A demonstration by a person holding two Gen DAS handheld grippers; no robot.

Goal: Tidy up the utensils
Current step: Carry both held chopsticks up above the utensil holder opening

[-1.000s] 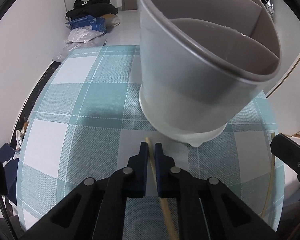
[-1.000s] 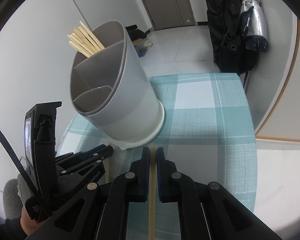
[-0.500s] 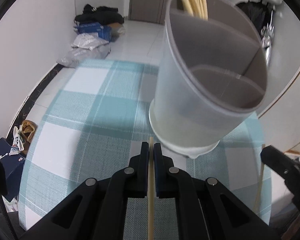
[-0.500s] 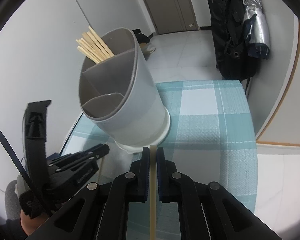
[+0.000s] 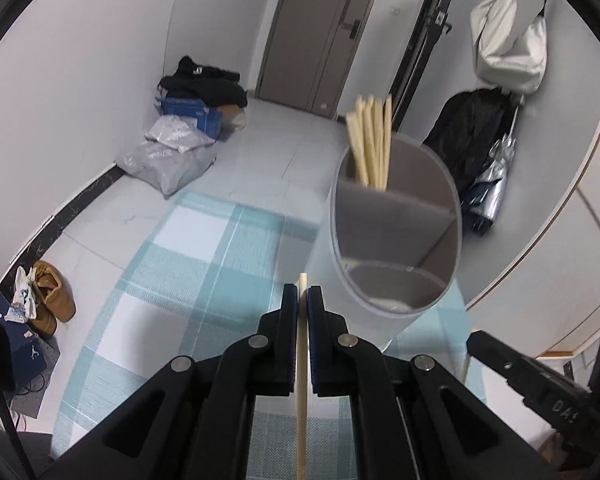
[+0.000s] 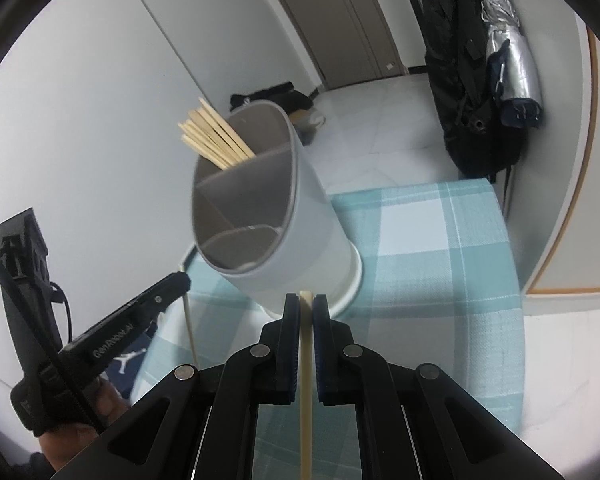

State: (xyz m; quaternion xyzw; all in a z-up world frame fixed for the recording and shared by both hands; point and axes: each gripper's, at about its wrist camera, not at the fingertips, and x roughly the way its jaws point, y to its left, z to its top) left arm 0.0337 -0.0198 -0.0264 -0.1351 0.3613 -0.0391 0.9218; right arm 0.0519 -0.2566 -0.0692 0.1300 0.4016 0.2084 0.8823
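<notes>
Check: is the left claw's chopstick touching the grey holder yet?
Cannot tell. In the left wrist view the chopstick tip overlaps the holder wall; in the right wrist view the left claw sits beside it, no contact or gap plainly visible.

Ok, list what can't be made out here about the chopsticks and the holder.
- Left chopstick: left wrist view, its rear end is cut off by the bottom edge.
- Right chopstick: right wrist view, likewise cut off at the bottom.
- Holder: both views, its walls hide the lower ends of the bundle.
- Bundle count: sticks overlap, too close to count.
- Holder base: left wrist view, hidden behind the left gripper.
</notes>
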